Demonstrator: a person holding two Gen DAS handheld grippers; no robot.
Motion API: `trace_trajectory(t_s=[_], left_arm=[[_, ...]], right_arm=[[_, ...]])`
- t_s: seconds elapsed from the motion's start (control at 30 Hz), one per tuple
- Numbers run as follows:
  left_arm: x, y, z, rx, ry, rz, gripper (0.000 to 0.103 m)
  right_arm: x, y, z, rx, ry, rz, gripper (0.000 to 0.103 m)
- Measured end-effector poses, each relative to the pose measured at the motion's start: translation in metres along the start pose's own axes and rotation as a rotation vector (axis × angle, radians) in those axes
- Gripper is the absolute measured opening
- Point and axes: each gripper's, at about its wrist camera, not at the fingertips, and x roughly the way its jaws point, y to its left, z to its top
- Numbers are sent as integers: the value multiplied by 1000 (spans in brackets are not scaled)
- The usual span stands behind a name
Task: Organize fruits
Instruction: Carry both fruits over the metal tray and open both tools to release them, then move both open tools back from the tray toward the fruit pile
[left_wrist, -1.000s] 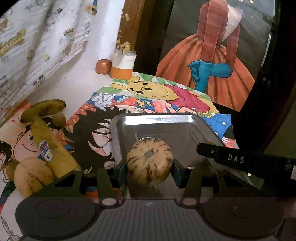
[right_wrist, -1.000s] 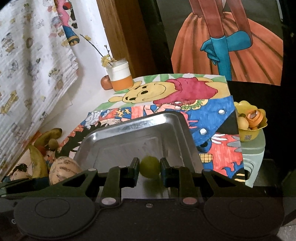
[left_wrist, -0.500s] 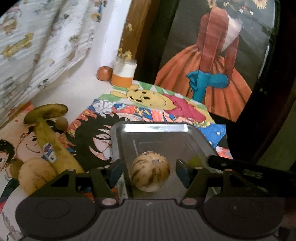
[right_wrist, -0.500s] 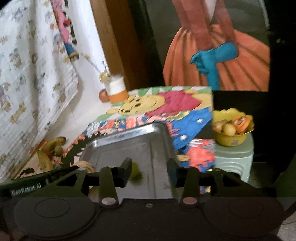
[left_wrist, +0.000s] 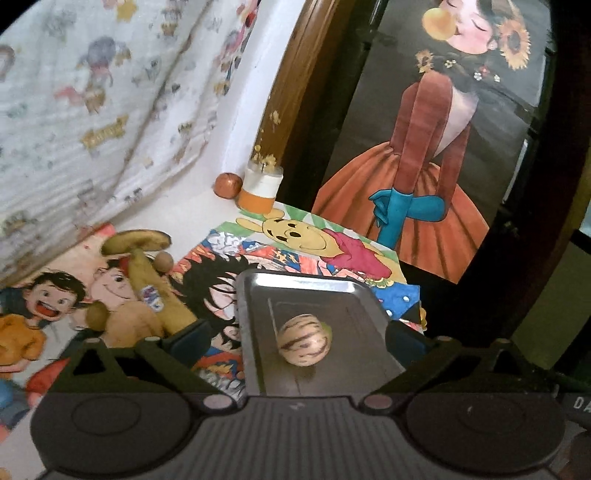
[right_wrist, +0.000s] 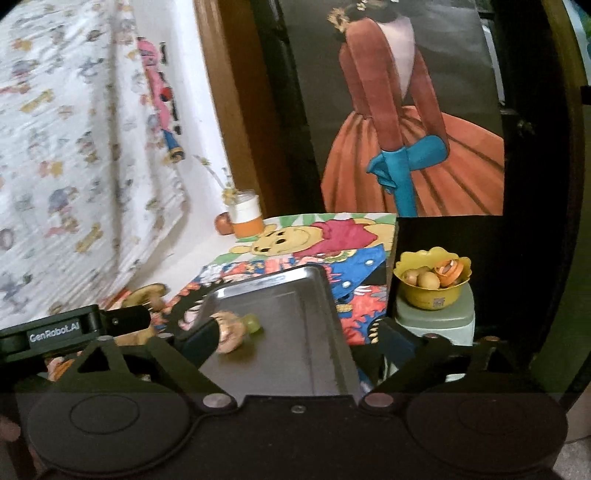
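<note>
**Both fruits lie loose in the tray**

Cartoon drawings cover the table, and a painted girl in an orange dress leans behind it. On the drawings sits a metal tray. Inside it lies the striped melon, and a small green fruit touches its far right side; from the left wrist only a sliver of green peeps past the melon, and from the right wrist the melon is blurred and half hidden by that gripper's left finger.

Left of the tray, the bananas and two small brown fruits are partly cut off by the left gripper's finger. Back by the wall stand a jar and an apple. A yellow bowl of fruit sits on a stool right of the table; what is in it is hard to name.

The left gripper is spread wide, the melon lying between its fingers and touching neither. The right gripper is spread just as wide, with the green fruit ahead and left of its middle, free of both fingers.

A second ago each gripper was clamped on its fruit; both have since let go and drawn back, showing more of the wall.
</note>
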Motion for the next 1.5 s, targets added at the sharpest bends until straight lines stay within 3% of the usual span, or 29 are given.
trace_trajectory(t_s=[0.1,0.27,0.63,1.0,1.5], left_arm=[[-22,0,-5,2,0,14,103],[-54,1,-17,3,16,25,103],[-100,12,-50,18,85,111,103],[-105,20,-68,57,179,217,103],[-102,75,-72,-17,249,327,103]], right_arm=[[-17,8,-6,-13,-3,25,102],[-40,20,-21,-29,12,54,102],[-53,40,-59,-20,152,90,102],[-35,54,-79,-38,273,85,102],[5,95,-93,-164,407,159,102]])
